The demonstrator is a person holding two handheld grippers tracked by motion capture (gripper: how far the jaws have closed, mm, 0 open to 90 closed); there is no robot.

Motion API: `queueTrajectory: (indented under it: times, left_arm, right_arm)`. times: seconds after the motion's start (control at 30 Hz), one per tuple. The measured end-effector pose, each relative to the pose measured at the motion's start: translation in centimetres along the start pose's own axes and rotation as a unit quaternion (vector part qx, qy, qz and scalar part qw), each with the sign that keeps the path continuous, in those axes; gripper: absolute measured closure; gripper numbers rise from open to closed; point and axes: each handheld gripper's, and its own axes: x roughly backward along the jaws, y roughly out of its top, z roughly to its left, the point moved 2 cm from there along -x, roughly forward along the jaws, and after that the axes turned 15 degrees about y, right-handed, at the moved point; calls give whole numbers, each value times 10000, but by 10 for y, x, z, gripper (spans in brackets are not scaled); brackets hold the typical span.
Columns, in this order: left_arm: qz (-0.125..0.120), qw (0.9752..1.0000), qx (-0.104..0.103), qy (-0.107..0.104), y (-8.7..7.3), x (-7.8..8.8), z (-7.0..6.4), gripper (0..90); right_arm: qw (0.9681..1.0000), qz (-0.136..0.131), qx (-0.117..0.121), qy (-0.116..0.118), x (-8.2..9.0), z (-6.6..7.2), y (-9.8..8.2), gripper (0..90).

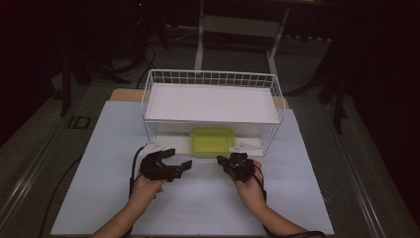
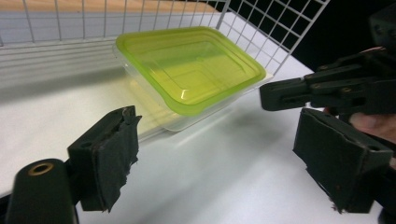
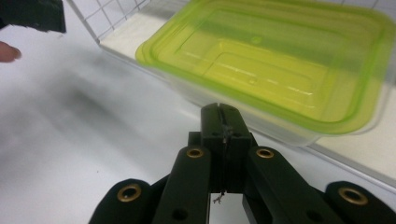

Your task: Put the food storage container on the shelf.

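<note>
Box [image 1: 212, 141] sits under the shelf of the wire basket [image 1: 151, 85], at its open front edge, on the counter [image 1: 198, 198]. Looks empty, so light; thin clear plastic tub with green lid [image 2: 187, 65], flexes under squeeze, slick sides. Lid seating is hard to judge from here. Best hold: the lid's overhanging rim at the near edge, or pinch both short ends. Left gripper [image 1: 173, 161] fingers [image 2: 109, 156] spread wide, holding nothing, just left of box. Right gripper [image 1: 224, 161] fingers [image 3: 224, 140] fully closed, empty, just in front of box.
</note>
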Motion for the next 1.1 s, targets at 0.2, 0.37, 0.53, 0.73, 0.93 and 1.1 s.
queueTrajectory:
  times: [0.2,0.37,0.53,0.73,0.93,1.1]
  left_arm:
    - [-193,9994,-215,201,-6,3,3,17]
    - [-226,9989,-292,299,-10,2,5,17]
    - [-218,9987,-322,316,-14,0,6,17]
    - [-328,9981,-376,367,-14,0,6,17]
    - [-394,9973,-458,415,-15,1,4,17]
    - [-415,9974,-431,393,-15,1,4,17]
  right_arm:
    - [9999,85,-11,-53,-10,-2,-3,899]
    - [9999,62,-28,-105,-18,-7,-1,899]
    - [9998,68,-87,-170,-27,-13,3,899]
    - [9996,-5,-147,-233,-34,-21,10,898]
    - [9994,-86,-220,-250,-42,-26,16,898]
    - [9993,-128,-193,-291,-51,-27,21,898]
